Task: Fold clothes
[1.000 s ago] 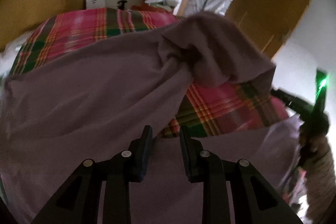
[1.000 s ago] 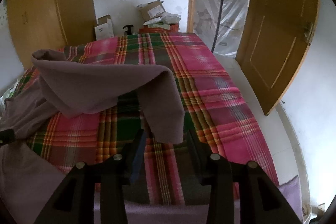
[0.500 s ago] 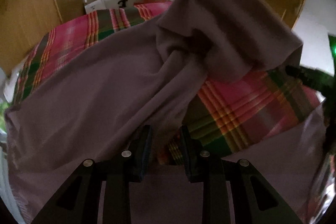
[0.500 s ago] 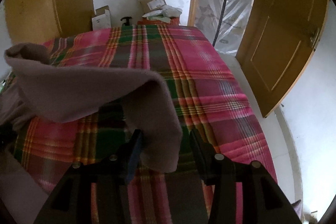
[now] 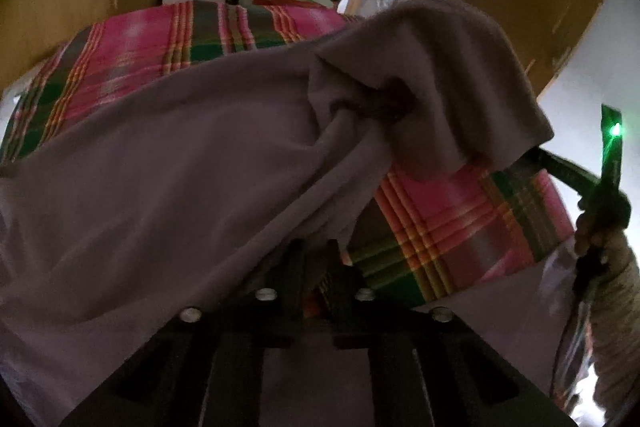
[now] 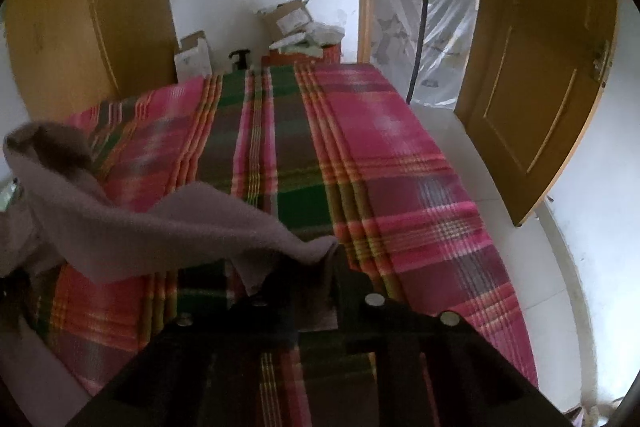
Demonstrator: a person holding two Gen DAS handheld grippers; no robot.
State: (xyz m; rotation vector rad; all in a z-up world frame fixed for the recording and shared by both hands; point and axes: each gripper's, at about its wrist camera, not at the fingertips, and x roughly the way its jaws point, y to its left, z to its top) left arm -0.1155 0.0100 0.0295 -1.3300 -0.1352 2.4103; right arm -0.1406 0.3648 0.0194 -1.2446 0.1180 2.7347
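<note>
Item 1: garment (image 5: 192, 163), mauve, soft knit. It hung lifted above the bed (image 5: 452, 215), stretched between my two claws, one end bunched and drooping at the upper right of the left view.

Item 2: my left claw (image 5: 314, 267). Fingers drawn close, pinching a fold of the garment between them.

Item 3: my right claw (image 6: 308, 279). Fingers pressed onto the garment's corner (image 6: 316, 251); cloth trailed off to the left from there, clear of the cover.

Item 4: bed cover, plaid, pink and green, lying flat beneath the garment.

Item 5: boxes (image 6: 288, 17), stacked against the far wall beyond the bed.

Item 6: door (image 6: 536, 75), wooden, standing open at right.
</note>
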